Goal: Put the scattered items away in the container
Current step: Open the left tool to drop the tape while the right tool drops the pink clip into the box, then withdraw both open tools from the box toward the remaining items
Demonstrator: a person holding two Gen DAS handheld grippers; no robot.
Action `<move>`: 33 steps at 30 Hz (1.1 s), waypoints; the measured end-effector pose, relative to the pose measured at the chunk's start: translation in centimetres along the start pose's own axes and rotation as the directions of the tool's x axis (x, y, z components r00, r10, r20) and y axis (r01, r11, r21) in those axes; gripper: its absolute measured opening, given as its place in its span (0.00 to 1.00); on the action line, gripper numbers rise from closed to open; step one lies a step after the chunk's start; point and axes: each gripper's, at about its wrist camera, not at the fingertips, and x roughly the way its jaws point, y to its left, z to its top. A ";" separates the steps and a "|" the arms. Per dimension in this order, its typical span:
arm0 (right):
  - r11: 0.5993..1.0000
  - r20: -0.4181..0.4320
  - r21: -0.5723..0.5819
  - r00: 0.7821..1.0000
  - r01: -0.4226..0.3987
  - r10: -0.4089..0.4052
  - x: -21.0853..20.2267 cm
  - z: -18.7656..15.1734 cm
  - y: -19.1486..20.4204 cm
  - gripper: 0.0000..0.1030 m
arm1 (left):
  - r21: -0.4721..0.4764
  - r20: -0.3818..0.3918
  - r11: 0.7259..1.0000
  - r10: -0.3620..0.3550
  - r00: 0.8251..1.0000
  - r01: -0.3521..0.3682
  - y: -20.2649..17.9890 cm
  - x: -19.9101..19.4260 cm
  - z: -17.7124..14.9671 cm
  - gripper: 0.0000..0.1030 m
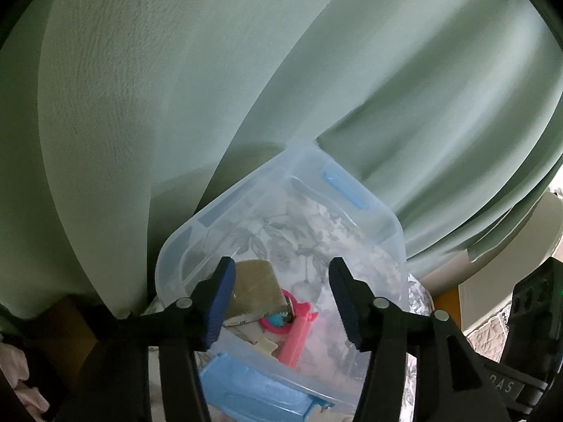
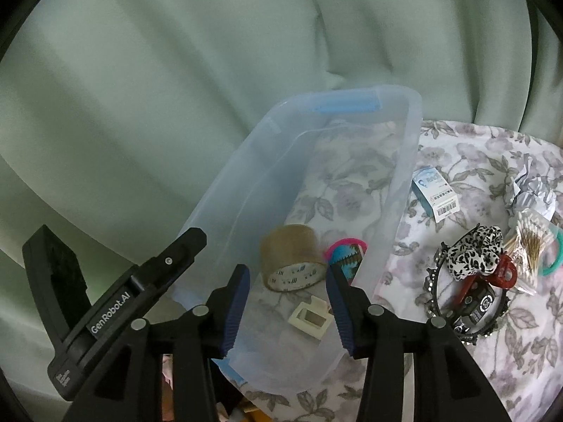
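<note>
A clear plastic container (image 2: 408,161) with blue handles stands on a floral cloth. Inside lie a brown tape roll (image 2: 292,260), a pink-framed item (image 2: 346,251) and a small white box (image 2: 311,316). My right gripper (image 2: 286,307) is open and empty above the container's near end. My left gripper (image 1: 281,302) is open and empty over the container (image 1: 397,242), above the tape roll (image 1: 257,288) and a pink item (image 1: 299,330). Scattered to the right are a small blue-white box (image 2: 434,193), a leopard-print scrunchie (image 2: 475,253), a red claw clip (image 2: 499,274), cotton swabs (image 2: 527,242) and crumpled paper (image 2: 531,190).
Green curtains (image 2: 176,70) hang close behind the container. A black beaded headband (image 2: 436,292) and a teal ring (image 2: 556,253) lie among the scattered items. The left gripper's body (image 2: 105,299) shows at the left of the right wrist view. The floral cloth (image 2: 510,334) covers the table.
</note>
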 end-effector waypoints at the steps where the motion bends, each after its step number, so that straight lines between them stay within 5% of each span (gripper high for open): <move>1: 1.000 0.001 0.000 1.000 0.000 0.000 -0.1 0.0 0.0 0.48 | 0.002 0.000 1.000 0.002 1.000 -0.002 -0.1 0.0 0.0 0.57; 17: 1.000 0.056 0.028 0.998 -0.001 -0.001 -4.1 -1.6 -0.2 0.50 | 0.057 0.033 0.998 0.001 0.999 -0.003 -2.7 -3.0 -0.4 0.67; 33: 0.988 0.204 0.154 0.978 0.002 -0.034 -12.4 -5.0 -5.1 0.58 | 0.199 0.037 0.979 -0.039 0.999 0.031 -10.1 -5.8 -2.9 0.68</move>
